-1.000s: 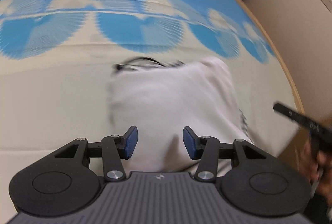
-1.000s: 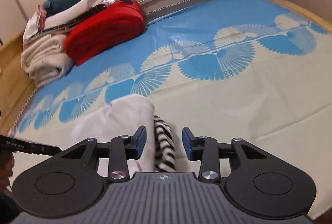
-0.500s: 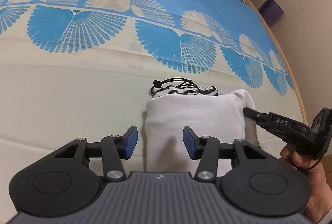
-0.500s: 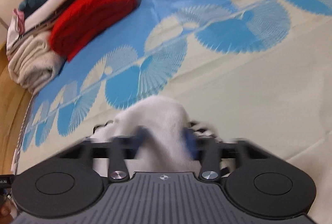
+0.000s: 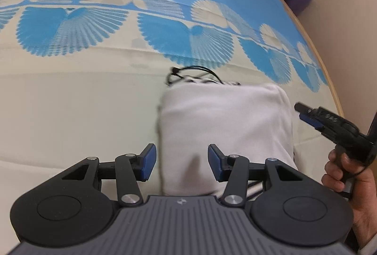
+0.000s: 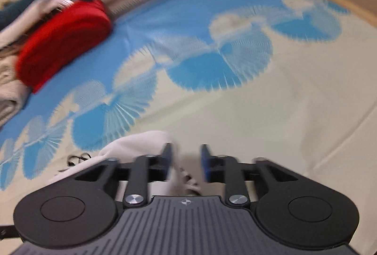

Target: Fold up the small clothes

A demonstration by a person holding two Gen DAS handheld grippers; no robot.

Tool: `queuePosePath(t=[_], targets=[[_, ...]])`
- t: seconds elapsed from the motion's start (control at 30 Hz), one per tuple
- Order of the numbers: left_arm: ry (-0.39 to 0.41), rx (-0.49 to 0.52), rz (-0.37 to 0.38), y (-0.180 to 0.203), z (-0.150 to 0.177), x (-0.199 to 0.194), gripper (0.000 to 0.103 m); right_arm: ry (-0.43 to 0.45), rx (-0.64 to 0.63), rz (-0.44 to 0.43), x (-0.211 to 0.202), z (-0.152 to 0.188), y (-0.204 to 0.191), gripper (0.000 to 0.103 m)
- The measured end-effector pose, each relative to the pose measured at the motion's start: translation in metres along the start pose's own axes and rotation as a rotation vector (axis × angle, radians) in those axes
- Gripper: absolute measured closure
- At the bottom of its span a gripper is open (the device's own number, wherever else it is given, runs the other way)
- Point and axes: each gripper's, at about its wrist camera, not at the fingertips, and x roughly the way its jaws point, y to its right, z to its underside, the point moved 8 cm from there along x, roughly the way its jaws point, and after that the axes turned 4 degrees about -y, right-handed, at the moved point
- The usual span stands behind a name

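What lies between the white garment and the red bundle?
Only bare sheet, cream then blue-patterned, between the white garment and the red bundle, in the right wrist view.

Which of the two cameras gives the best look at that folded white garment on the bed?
The left wrist view: the white garment lies nearly whole and fairly sharp. The right wrist view shows only a blurred corner of it, mostly hidden behind that camera's own tongs.

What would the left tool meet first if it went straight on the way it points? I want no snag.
Likely the folded white cloth garment: it lies just ahead, under and between the open left tool's blue pads; depth is unclear.
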Motion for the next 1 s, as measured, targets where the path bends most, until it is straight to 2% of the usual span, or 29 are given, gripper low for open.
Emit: queuePosePath(t=[0.03, 0.07, 0.17, 0.3, 0.33, 0.37, 0.4, 0.5, 0.6, 0.67, 0.7, 0.77, 0.83, 0.9, 0.97, 1.0], targets=[[-0.007, 0.017, 0.01, 0.005, 0.002, 0.001, 0.05, -0.001, -0.011, -0.036, -0.007, 0.002, 0.002, 0.054], [-0.015, 0.035, 0.024, 0.01, 0.004, 0.002, 0.05, -0.022, -0.025, -0.078, -0.013, 0.006, 0.004, 0.054], [-0.043, 0.102, 0.057, 0.027, 0.014, 0.006, 0.05, -0.176, -0.111, -0.186, -0.022, 0.035, 0.003, 0.054], [-0.075, 0.202, 0.061, 0.045, 0.03, 0.011, 0.05, -0.345, -0.307, -0.208, -0.027, 0.076, 0.001, 0.054], [-0.079, 0.216, 0.055, 0.046, 0.034, 0.012, 0.05, -0.367, -0.347, -0.213, -0.03, 0.084, 0.002, 0.058], [-0.083, 0.223, 0.05, 0.047, 0.036, 0.014, 0.05, -0.373, -0.383, -0.227, -0.033, 0.09, 0.0, 0.069], [-0.088, 0.228, 0.048, 0.048, 0.039, 0.014, 0.05, -0.368, -0.405, -0.248, -0.038, 0.092, -0.002, 0.099], [-0.098, 0.253, 0.066, 0.053, 0.046, 0.013, 0.05, -0.322, -0.397, -0.305, -0.054, 0.085, 0.0, 0.101], [-0.127, 0.339, 0.145, 0.069, 0.059, 0.009, 0.05, -0.338, -0.219, -0.271, -0.058, 0.069, 0.032, 0.101], [-0.168, 0.434, 0.175, 0.081, 0.075, 0.012, 0.05, -0.385, -0.207, -0.202, -0.052, 0.074, 0.047, 0.103], [-0.209, 0.485, 0.167, 0.085, 0.086, 0.019, 0.05, -0.421, -0.235, -0.156, -0.045, 0.083, 0.051, 0.103], [-0.279, 0.562, 0.077, 0.082, 0.103, 0.04, 0.05, -0.474, -0.319, -0.116, -0.036, 0.099, 0.047, 0.103], [-0.329, 0.62, -0.019, 0.075, 0.115, 0.058, 0.048, -0.479, -0.388, -0.115, -0.032, 0.106, 0.038, 0.103], [-0.323, 0.639, -0.015, 0.077, 0.114, 0.058, 0.046, -0.461, -0.412, -0.127, -0.032, 0.106, 0.027, 0.102], [-0.312, 0.583, 0.015, 0.074, 0.104, 0.051, 0.046, -0.431, -0.405, -0.117, -0.033, 0.1, 0.022, 0.099], [-0.285, 0.547, 0.037, 0.072, 0.096, 0.044, 0.046, -0.407, -0.383, -0.115, -0.033, 0.094, 0.022, 0.093]])
